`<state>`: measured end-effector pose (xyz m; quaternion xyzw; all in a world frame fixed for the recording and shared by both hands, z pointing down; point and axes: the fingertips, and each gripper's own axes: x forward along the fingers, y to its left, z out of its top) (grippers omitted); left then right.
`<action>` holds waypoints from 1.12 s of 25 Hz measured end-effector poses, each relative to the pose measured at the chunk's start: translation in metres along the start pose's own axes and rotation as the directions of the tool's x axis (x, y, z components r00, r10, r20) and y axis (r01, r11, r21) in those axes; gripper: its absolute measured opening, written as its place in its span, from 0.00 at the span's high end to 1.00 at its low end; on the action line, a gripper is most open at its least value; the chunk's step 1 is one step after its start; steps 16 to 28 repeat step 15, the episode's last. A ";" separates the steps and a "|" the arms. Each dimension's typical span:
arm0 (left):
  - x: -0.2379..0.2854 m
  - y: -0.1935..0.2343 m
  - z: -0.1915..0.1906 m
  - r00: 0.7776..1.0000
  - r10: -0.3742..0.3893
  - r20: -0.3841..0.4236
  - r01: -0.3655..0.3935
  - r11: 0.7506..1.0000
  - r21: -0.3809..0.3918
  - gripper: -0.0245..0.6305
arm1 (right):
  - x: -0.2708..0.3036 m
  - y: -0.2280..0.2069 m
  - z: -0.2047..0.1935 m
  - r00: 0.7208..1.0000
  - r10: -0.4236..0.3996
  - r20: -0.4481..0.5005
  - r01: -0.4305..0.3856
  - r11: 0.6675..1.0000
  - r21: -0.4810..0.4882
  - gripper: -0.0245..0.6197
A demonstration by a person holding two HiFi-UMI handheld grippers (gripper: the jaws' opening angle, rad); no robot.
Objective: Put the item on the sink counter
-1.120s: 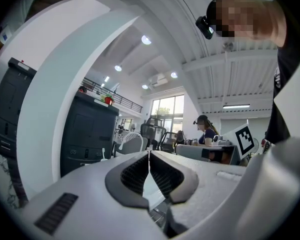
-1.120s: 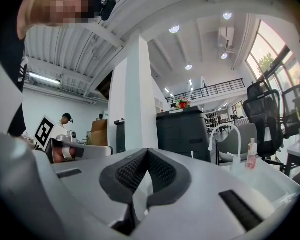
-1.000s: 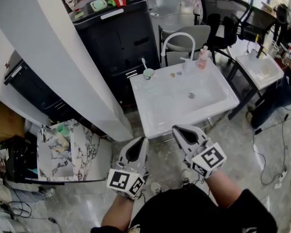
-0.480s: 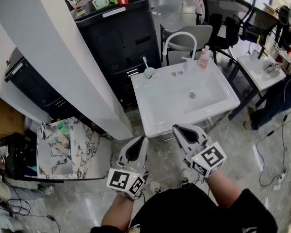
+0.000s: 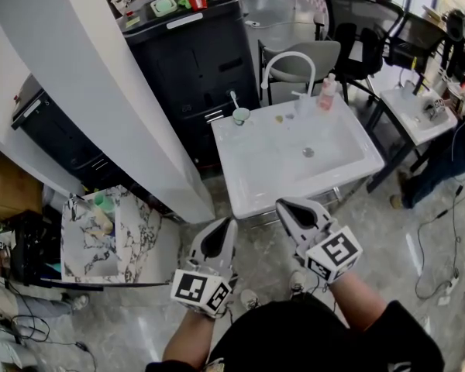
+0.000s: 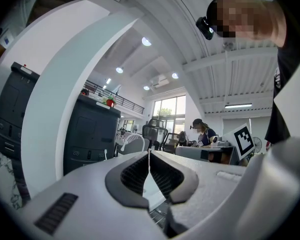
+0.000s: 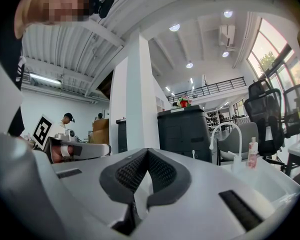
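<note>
Plainly, both tongs are pressed together with nothing between them. The left gripper (image 5: 223,225) and the right gripper (image 5: 285,206) are held level, side by side but apart, low in the head view. Both tips aim at the near rim of the white rectangular sink counter (image 5: 248,184). In that view the right gripper's tips overlap the rim, and the left gripper's sit by its near left corner.

The counter's long axis runs left to right across the head view, rising a little toward the right. A white arched faucet (image 5: 287,59) stands at its back edge, with an upright pink pump bottle (image 5: 326,91) just to its right. At the back left corner is a small pale green cup (image 5: 240,115) holding a white toothbrush (image 5: 232,101), whose long axis leans up and to the left, away from the faucet. Two small bits (image 5: 279,118) lie between the cup and the faucet, too small to name.

Neither gripper carries an item, and I cannot tell which loose thing the task means. Well to the left, a marble-patterned table (image 5: 139,239) bears a green object (image 5: 101,202) and what may be a pale yellowish one (image 5: 102,222). A tall black cabinet (image 5: 190,60) stands behind the sink, beside a white pillar (image 5: 116,107).
</note>
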<state>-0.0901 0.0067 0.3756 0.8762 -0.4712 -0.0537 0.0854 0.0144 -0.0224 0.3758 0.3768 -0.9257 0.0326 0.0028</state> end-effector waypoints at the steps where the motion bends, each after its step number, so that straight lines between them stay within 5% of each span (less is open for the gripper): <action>1: -0.001 0.000 0.000 1.000 0.001 0.000 -0.001 1.000 0.001 0.95 | 0.000 0.000 0.000 1.000 0.001 0.001 -0.001 1.000 -0.002 0.97; 28: -0.004 -0.002 0.005 1.000 0.003 0.004 -0.003 1.000 0.009 0.95 | -0.002 0.005 0.002 1.000 0.010 -0.004 -0.010 1.000 0.005 0.97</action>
